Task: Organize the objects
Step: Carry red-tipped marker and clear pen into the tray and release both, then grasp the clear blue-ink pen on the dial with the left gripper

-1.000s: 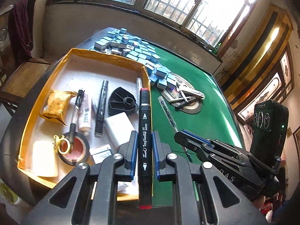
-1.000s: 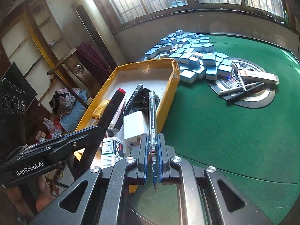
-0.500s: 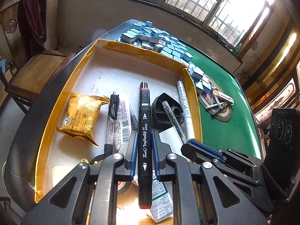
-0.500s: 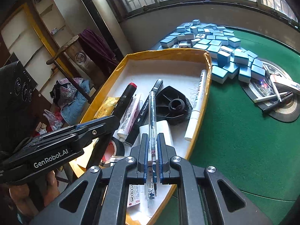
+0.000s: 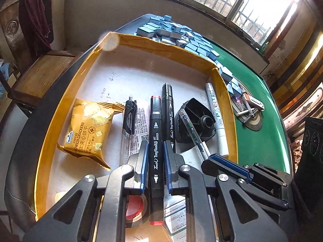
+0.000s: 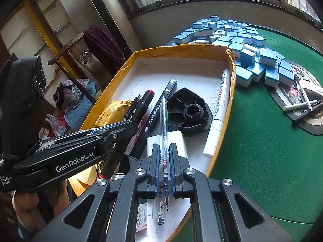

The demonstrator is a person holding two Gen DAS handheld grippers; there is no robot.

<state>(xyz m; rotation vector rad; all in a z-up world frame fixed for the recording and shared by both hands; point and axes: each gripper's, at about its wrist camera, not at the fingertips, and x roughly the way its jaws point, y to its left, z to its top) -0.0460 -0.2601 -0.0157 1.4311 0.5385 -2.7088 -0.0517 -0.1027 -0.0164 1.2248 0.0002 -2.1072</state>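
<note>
My left gripper point(image 5: 154, 147) is shut on a black art marker with red ends point(image 5: 155, 125), held lengthwise over the yellow-rimmed cardboard box point(image 5: 161, 44). My right gripper point(image 6: 164, 151) is shut on a clear ballpoint pen point(image 6: 164, 117), also above the box point(image 6: 181, 48). In the right wrist view the left gripper point(image 6: 129, 125) comes in from the left with its marker point(image 6: 144, 102). In the left wrist view the right gripper point(image 5: 210, 157) shows at the right with the pen point(image 5: 191, 129). The box holds a second black marker point(image 5: 168, 104), a white paint marker point(image 5: 216, 117), a black plastic piece point(image 5: 195, 119), a cracker packet point(image 5: 88, 129) and a black-clipped pen point(image 5: 129, 117).
A heap of blue mahjong tiles point(image 6: 232, 38) lies on the green table point(image 6: 262, 151) beyond the box. Several pens and a small box point(image 6: 302, 102) rest on the round centre plate. A roll of tape point(image 5: 135, 207) lies under my left gripper. A wooden chair point(image 5: 40, 70) stands left of the table.
Both grippers have moved from the table's green felt over the box and lower into it, each keeping its pen. The box contents now fill both views.
</note>
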